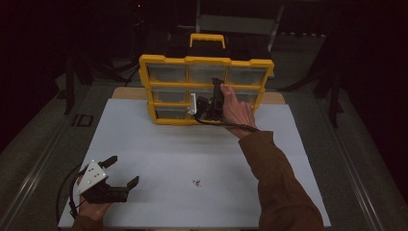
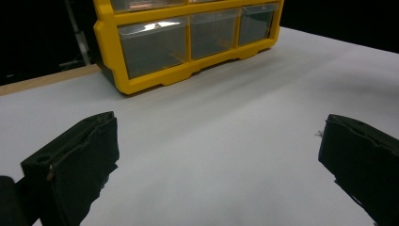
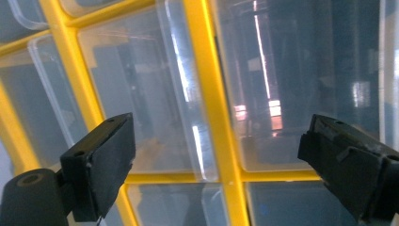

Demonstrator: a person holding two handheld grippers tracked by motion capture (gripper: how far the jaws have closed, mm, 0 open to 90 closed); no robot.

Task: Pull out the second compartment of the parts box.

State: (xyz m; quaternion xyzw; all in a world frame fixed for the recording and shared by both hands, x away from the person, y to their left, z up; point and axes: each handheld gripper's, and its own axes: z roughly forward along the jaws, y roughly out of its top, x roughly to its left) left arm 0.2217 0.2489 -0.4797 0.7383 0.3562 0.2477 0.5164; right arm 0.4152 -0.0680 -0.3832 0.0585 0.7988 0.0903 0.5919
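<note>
The right claw (image 3: 216,160) is seen closest, its two black jaws spread wide and gripping nothing, held right up against the clear drawers (image 3: 141,99) of the yellow organizer (image 1: 207,89). A yellow divider (image 3: 211,94) lies between the jaws. The step in hand is judged to be the drawing out of one drawer, so the jaws should be centred on that drawer's raised front lip rather than astride the frame, then closed firmly and pulled straight back. The organizer stands at the far edge of the white bench (image 1: 192,159). The left claw (image 1: 118,173), also open and empty, is held low near the front-left corner; it could be used to steady the cabinet. A small dark item (image 1: 196,183) lies on the bench, too small to identify.
</note>
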